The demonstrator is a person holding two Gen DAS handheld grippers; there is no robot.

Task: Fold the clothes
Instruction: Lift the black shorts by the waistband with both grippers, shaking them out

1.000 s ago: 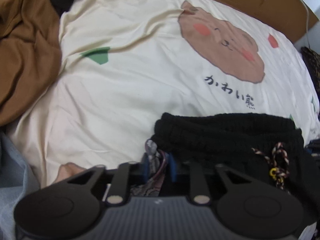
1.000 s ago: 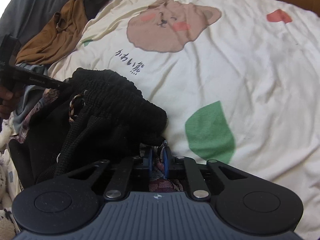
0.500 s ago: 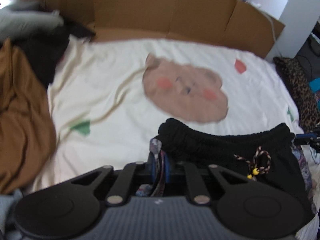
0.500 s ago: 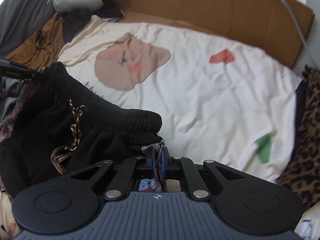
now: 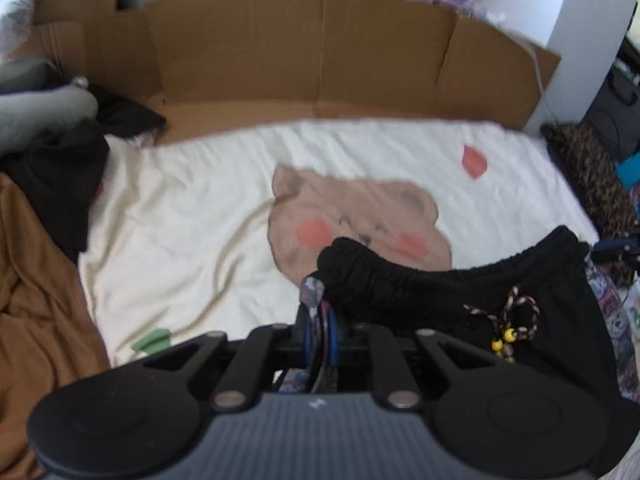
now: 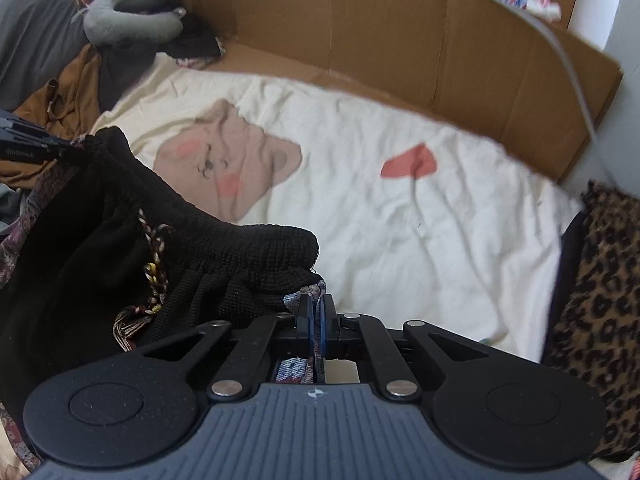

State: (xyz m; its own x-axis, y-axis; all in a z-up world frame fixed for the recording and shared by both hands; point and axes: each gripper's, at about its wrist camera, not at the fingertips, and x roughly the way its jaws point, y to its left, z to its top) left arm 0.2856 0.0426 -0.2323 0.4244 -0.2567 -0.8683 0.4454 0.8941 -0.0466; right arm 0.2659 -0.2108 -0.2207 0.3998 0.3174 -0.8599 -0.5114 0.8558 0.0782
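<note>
Black shorts (image 5: 500, 280) with a patterned lining hang stretched by the waistband between both tongs: left gripper (image 5: 319, 320) and right gripper (image 6: 318, 312) are each clamped on a waistband corner, held over the near edge of the bear-print sheet (image 6: 400, 208). Sheet is open out to the cardboard wall (image 5: 300, 52) at the far edge, with a brown garment (image 5: 36, 280) off the left edge and leopard fabric (image 6: 600, 280) off the right. Versus a second ago both grippers are higher and tilted up, so the far wall now shows and the waistband is pulled straighter.

Black knit shorts (image 5: 460, 292) — patterned lining, braided drawstring (image 5: 516, 316) — hang stretched above the sheet.
</note>
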